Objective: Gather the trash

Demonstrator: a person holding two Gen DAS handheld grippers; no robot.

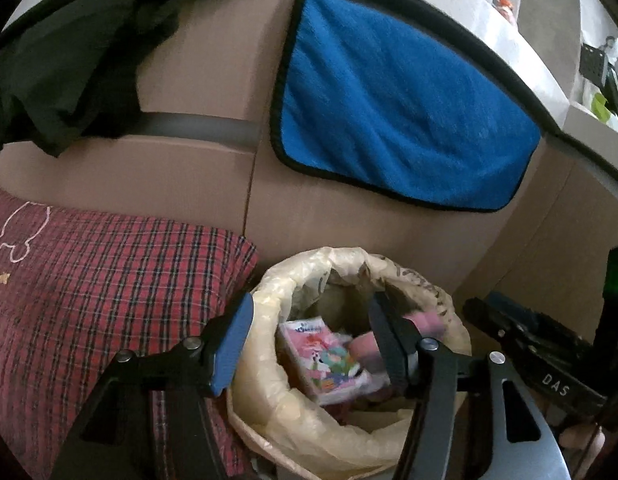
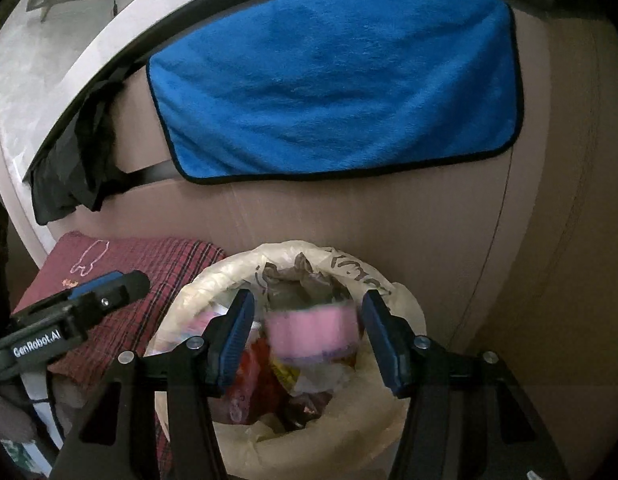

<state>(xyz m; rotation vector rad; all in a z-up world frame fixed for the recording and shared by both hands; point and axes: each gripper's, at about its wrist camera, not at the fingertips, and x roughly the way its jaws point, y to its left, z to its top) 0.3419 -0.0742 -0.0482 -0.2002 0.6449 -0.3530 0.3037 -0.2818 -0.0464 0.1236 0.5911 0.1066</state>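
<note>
Both my tongs stand wide over the trash bin.

My left gripper (image 1: 309,344) is open above the bin (image 1: 269,412); a pink carton (image 1: 329,360) lies inside, touching no pad. My right gripper (image 2: 309,344) is open too, and a blurred pink object (image 2: 311,334) sits between its pads, apart from both. A blue towel (image 2: 333,92) hangs on the far cardboard; a red plaid cushion (image 1: 109,280) lies left of the bin.

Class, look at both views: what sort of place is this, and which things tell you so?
Probably a lived-in room at home, perhaps a bedroom corner. Clues: a red plaid cushion, a blue towel draped over a cardboard box, and a bag-lined trash bin full of wrappers.
</note>
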